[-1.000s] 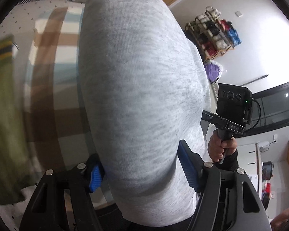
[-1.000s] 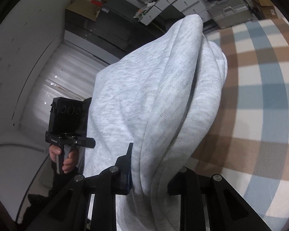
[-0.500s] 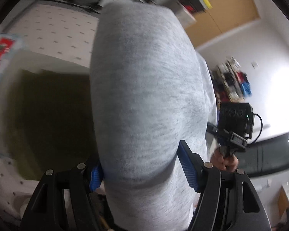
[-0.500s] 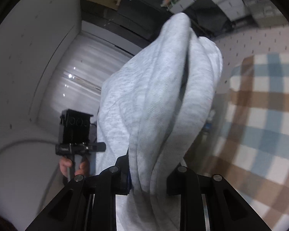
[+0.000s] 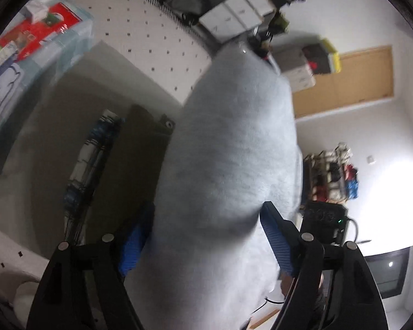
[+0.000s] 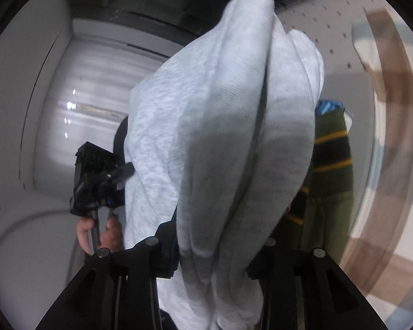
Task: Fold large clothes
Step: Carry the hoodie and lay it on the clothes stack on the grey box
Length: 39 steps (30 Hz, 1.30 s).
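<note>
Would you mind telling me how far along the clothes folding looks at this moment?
Done: a dark green garment with yellow stripes already lies below, apparently set down. In hand: the light grey garment hangs bunched between the fingers of both the left tool and the right tool, whose jaws are opening. Left: laying it down; whether its folding is finished can't be seen.

The grey garment [image 5: 228,170] is smeared by motion in the left wrist view and hides whatever lies beyond it, and its lower end runs off the bottom edge. In the right wrist view it covers most of the striped green clothing [image 6: 330,159] and part of the other claw [image 6: 96,176], whose fingertips cannot be seen.
</note>
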Tool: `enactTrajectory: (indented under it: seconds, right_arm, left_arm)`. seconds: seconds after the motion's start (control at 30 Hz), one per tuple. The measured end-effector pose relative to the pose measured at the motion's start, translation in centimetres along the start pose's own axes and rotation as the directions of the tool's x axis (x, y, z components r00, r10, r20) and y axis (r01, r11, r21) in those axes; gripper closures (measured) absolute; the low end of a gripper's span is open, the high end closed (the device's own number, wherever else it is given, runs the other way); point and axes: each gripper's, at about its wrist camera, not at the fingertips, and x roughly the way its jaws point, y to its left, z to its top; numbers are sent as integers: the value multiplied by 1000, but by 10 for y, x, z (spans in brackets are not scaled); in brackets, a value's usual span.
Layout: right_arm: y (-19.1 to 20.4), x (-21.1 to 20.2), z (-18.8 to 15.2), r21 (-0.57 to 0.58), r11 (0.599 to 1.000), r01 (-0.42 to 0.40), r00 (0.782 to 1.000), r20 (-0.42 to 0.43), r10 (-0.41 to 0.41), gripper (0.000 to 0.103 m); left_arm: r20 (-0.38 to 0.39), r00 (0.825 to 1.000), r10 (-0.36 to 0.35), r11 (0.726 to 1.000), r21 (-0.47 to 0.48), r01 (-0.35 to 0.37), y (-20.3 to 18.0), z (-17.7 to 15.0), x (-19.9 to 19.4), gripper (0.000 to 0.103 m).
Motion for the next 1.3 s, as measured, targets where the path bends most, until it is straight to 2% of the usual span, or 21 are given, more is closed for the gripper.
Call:
enactTrajectory:
  seconds: [0.1,0.23,0.27,0.33,0.4,0.43,0.5,0.57,0.6,0.67,0.7,0.77,0.83,0.9,0.93,1.0,1.03,1.13,1.2,1.27,1.3]
  right_arm:
    - [10,-15,-1,-90,988,129,991,47,-125,48]
    - [29,-44,0,-175,947,268,958,152,-243,48]
    - [38,-49,4,-202,930,306,943,195,-268,51]
    - [67,-60,2,-295,858,421,891,312,-329,57]
    - [92,-62,9,-365,797,482,846,429,-316,57]
    - [103,-61,18,-404,774,488,841,457,-291,57]
    - [117,-45,29,-472,733,491,850,446,-281,57]
    - [119,-18,42,-489,709,508,851,413,-325,67]
    - [115,6,51,-506,674,538,839,393,-376,70]
    - [90,48,66,-494,611,618,784,330,-526,76]
    - [70,64,71,-486,611,625,775,290,-562,76]
    - [43,75,79,-463,604,648,753,273,-598,77]
    - [26,72,86,-439,626,644,757,248,-605,77]
    - [18,59,91,-416,682,601,796,239,-555,77]
    - [19,51,93,-409,699,587,809,247,-534,76]
    - [27,26,85,-396,708,585,811,289,-509,76]
    - [34,10,76,-404,718,567,823,322,-468,74]
    - [57,-10,38,-498,713,494,867,343,-362,72]
    - [62,-6,8,-569,711,413,910,279,-306,73]
    - [59,13,-10,-619,677,398,916,237,-323,74]
    - [54,26,-18,-638,646,420,905,237,-354,74]
  left_arm:
    - [139,990,19,998,56,-27,-10,-15,-45,29]
    - [190,982,22,982,178,-56,-38,-60,-57,29]
    - [187,982,34,976,207,-73,-47,-65,-47,29]
    - [178,982,60,959,264,-107,-50,-74,-33,29]
    - [155,986,56,946,308,-102,-56,-75,-22,29]
    - [127,990,56,940,327,-95,-58,-74,-12,29]
    - [142,986,91,913,382,-139,-59,-67,1,29]
    - [198,972,127,874,440,-204,-70,-71,3,29]
    - [210,966,152,865,445,-233,-70,-71,7,29]
    - [230,957,177,859,438,-264,-71,-69,10,28]
    - [228,957,181,853,448,-268,-75,-72,9,28]
    - [216,964,154,841,483,-243,-77,-69,14,29]
    - [222,961,164,831,495,-256,-81,-66,22,29]
    - [255,942,217,798,509,-322,-88,-65,27,29]
    - [260,935,240,784,516,-345,-89,-66,28,28]
    - [259,933,251,780,516,-354,-87,-71,29,28]
    - [257,931,258,777,517,-358,-83,-70,28,28]
    - [250,937,243,783,519,-342,-78,-68,21,28]
    - [252,936,246,782,518,-345,-76,-68,18,28]
    - [252,932,259,771,528,-357,-75,-69,18,28]
    - [252,929,271,762,533,-367,-75,-69,19,28]
